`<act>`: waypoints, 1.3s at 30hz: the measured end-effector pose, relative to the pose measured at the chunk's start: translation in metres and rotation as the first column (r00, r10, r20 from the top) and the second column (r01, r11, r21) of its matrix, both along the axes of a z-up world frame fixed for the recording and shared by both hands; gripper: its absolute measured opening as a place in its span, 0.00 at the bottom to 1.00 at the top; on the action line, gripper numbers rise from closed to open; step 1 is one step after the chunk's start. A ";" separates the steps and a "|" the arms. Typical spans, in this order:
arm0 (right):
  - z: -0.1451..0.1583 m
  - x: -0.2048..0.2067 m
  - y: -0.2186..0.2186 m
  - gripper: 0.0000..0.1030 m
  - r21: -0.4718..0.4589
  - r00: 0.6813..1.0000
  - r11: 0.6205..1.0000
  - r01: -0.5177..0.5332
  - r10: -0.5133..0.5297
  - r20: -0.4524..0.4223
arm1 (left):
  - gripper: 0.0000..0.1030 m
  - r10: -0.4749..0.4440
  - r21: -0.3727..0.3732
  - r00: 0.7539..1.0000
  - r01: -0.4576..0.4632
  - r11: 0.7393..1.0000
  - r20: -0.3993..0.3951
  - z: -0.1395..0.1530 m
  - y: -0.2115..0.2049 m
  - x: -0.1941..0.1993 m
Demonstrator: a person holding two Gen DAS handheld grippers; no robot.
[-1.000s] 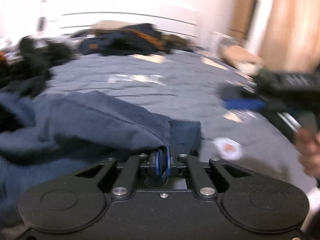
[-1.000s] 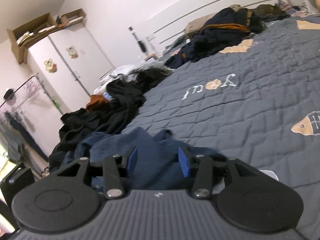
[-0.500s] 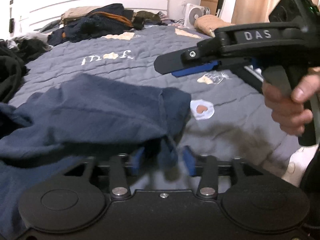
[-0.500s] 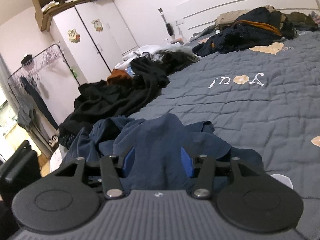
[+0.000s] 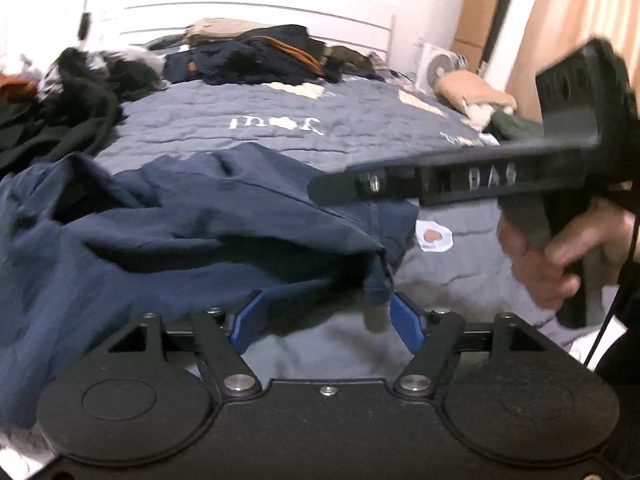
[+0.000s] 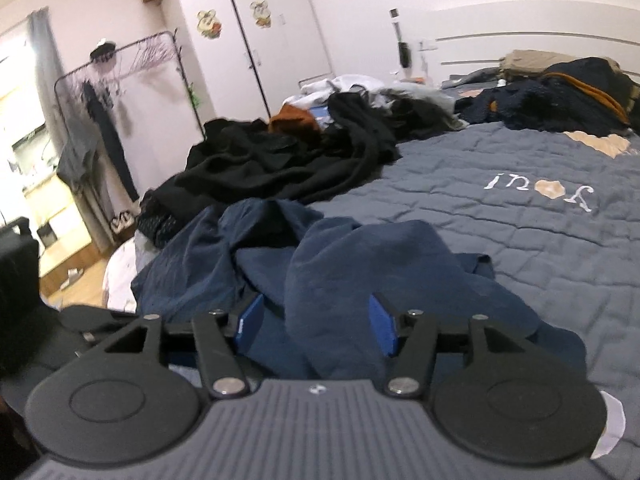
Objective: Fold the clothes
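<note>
Both grippers, left gripper (image 5: pixel 326 316) and right gripper (image 6: pixel 316 326), spread wider than a second ago, releasing the navy garment (image 5: pixel 192 232), which risks slumping back crumpled onto the quilt (image 5: pixel 280 120).

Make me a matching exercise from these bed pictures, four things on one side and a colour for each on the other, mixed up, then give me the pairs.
Things:
1. garment nearest the grippers
2. clothes pile along the bed's far edge
3. quilt
4. wardrobe

Colours:
A. white
B. grey with pale lettering
C. navy blue
D. black

Pairs: 1-C, 2-D, 3-B, 4-A
</note>
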State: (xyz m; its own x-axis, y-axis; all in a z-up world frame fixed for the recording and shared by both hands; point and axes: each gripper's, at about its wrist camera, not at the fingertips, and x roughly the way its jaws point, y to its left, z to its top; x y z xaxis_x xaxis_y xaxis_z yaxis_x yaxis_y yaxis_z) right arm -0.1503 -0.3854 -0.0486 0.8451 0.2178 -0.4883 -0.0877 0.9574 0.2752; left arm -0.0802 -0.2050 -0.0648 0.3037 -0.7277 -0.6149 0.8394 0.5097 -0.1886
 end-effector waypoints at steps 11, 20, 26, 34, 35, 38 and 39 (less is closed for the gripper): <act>-0.028 0.021 0.008 0.44 -0.081 0.996 0.995 0.058 -0.063 -0.061 | 0.71 0.112 0.019 0.993 -0.112 0.994 -0.024 -0.003 0.014 0.021; -0.005 0.004 -0.036 0.04 0.086 0.964 0.962 0.260 -0.264 0.042 | 0.71 0.141 -0.022 0.990 -0.142 0.990 -0.026 0.002 0.017 0.025; 0.016 -0.023 -0.078 0.04 0.180 0.898 0.896 0.406 -0.428 0.105 | 0.71 0.144 -0.105 0.989 -0.146 0.984 -0.025 0.012 0.020 0.025; 0.029 -0.069 -0.130 0.04 0.243 0.798 0.795 0.556 -0.592 0.111 | 0.72 0.117 -0.179 0.992 -0.122 0.976 -0.035 0.020 0.016 0.021; 0.029 -0.074 -0.136 0.04 0.241 0.787 0.783 0.574 -0.608 0.105 | 0.73 0.111 -0.182 0.993 -0.116 0.976 -0.035 0.020 0.015 0.021; 0.029 -0.083 -0.148 0.04 0.167 0.785 0.784 0.598 -0.615 0.073 | 0.74 0.099 -0.185 0.994 -0.104 0.977 -0.036 0.020 0.011 0.019; 0.027 -0.085 -0.152 0.05 0.136 0.790 0.788 0.600 -0.611 0.056 | 0.74 0.095 -0.185 0.995 -0.100 0.978 -0.037 0.019 0.011 0.019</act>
